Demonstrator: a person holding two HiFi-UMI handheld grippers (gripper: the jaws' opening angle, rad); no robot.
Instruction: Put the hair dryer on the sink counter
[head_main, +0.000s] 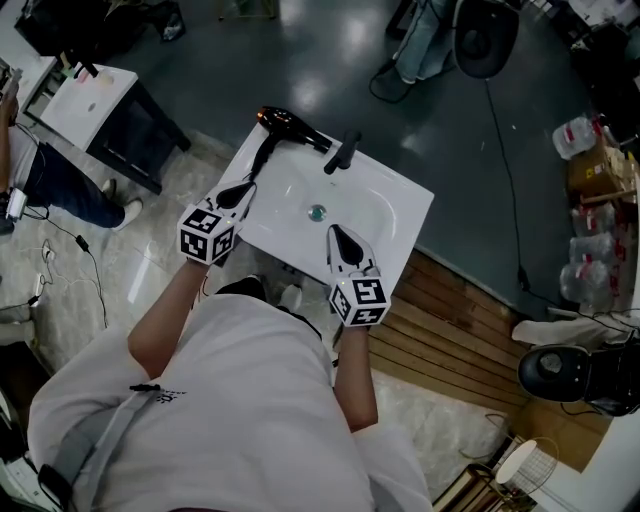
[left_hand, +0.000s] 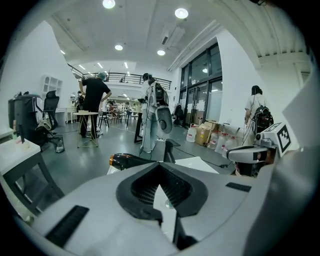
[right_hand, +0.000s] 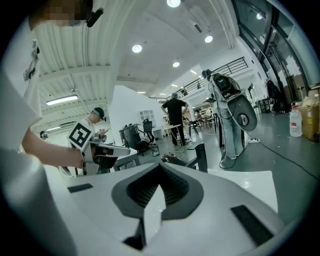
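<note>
A black hair dryer (head_main: 290, 128) with an orange-ringed nozzle lies on the far left corner of the white sink counter (head_main: 400, 205), beside the black faucet (head_main: 342, 153). Its cord runs back along the counter's left side toward my left gripper (head_main: 247, 186), which hovers over the counter's left edge, shut and empty. My right gripper (head_main: 334, 230) is over the near side of the basin, by the drain (head_main: 317, 212), also shut and empty. The left gripper view shows the hair dryer (left_hand: 127, 160) ahead, beyond the closed tips (left_hand: 160, 165). The right gripper view shows it (right_hand: 172, 159) next to the faucet (right_hand: 200, 155).
A small white table (head_main: 90, 100) stands to the left, with a person's legs (head_main: 60, 190) near it. Wooden decking (head_main: 450, 330) lies to the right of the sink, and boxes and bottles (head_main: 595, 170) beyond. A black device (head_main: 560, 375) sits on the floor at right. People stand in the hall (left_hand: 95, 100).
</note>
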